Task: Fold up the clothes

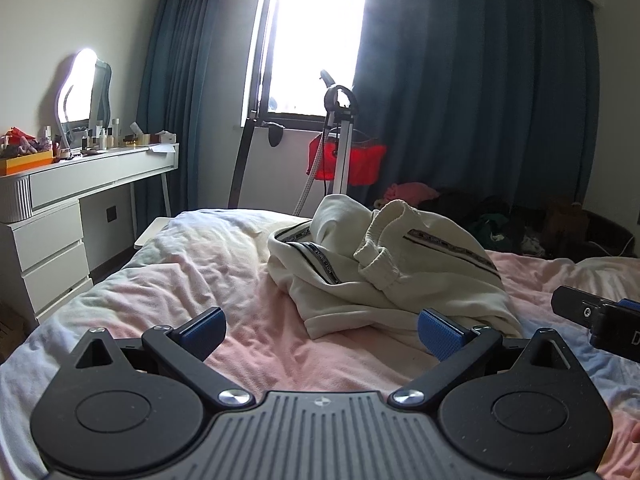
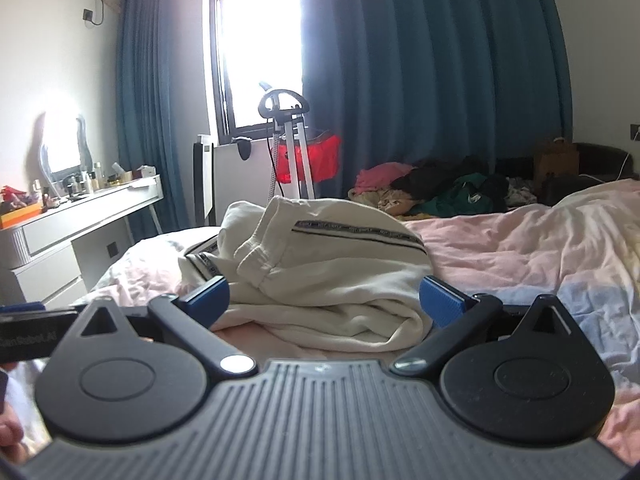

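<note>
A cream garment (image 1: 384, 264) lies in a loose heap on the bed (image 1: 224, 292), bunched, with a ribbed cuff turned up on top and dark printed tape running along its seams. It is not laid flat or squared. Such a heap would fit a piece waiting to be spread as well as one dropped mid-fold, so only its lie can be told.

The left gripper (image 1: 322, 330) hangs low over the pink sheet with its fingers spread wide and nothing between them; the heap sits ahead of them and toward the right finger. The right gripper (image 2: 324, 300) also has its fingers wide and empty, with the near edge of the garment lying just ahead, spanning the gap between the fingertips.

To fold it well, I judge that each pair of fingers should close on a single layer at a hem or corner, not on the bulk. The piece should be pulled taut and flat before any crease is made. The thick, soft fabric will likely slump if pinched in the middle.

The left view shows the right gripper at its right edge. The right view alone shows a pile of clothes (image 2: 436, 188) beyond the garment.
</note>
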`<state>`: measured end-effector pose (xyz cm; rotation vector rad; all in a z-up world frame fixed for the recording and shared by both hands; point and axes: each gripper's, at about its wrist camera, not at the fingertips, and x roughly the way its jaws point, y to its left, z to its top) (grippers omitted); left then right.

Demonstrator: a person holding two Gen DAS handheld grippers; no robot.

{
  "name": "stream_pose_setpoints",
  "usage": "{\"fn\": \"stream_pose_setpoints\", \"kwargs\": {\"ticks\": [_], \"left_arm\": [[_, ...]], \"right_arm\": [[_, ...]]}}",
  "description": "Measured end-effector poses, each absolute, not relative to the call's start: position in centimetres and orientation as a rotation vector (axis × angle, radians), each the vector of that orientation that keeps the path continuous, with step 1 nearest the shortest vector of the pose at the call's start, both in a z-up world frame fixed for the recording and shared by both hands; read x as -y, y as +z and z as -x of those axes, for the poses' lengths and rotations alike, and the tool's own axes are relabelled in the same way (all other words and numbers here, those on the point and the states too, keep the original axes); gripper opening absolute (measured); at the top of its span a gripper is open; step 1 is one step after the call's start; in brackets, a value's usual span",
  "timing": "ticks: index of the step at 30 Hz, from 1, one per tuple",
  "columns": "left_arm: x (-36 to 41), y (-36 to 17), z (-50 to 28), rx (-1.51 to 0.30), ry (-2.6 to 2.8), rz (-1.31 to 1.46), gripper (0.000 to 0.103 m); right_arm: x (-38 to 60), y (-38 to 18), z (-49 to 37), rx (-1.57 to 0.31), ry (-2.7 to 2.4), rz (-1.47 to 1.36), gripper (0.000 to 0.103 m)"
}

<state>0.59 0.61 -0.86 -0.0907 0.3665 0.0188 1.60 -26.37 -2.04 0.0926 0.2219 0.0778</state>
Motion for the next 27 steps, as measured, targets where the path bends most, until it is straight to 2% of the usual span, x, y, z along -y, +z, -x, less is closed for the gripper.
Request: {"fn": "stream_pose_setpoints", "kwargs": {"ticks": [10, 15, 18, 23, 27], "left_arm": [[-1.2, 3.0, -0.7, -0.337, -0.002, 0.127, 0.103], [-1.6, 4.0, -2.1, -0.304, 0.004, 0.101, 0.103], [-2.4, 2.9, -2.5, -0.313, 0.007, 0.125, 0.103], [-4.3, 1.1, -3.1, -0.356, 0.019, 0.153, 0.103], [-5.9, 0.4, -4.1, -0.357, 0.039, 0.155, 0.103]], "right_arm": [[26.9, -1.2, -0.8, -0.177, 0.059, -0.094, 0.103], [27.2, -1.1, -0.7, -0.121, -0.030, -0.087, 0.103], [27.4, -1.2, -1.1, -0.101, -0.041, -0.091, 0.103], [26.3, -0.4, -6.2, -0.129, 0.035, -0.108, 0.103], [23.0, 0.2, -14.1, -0.181, 0.087, -0.033, 0.099]]}}
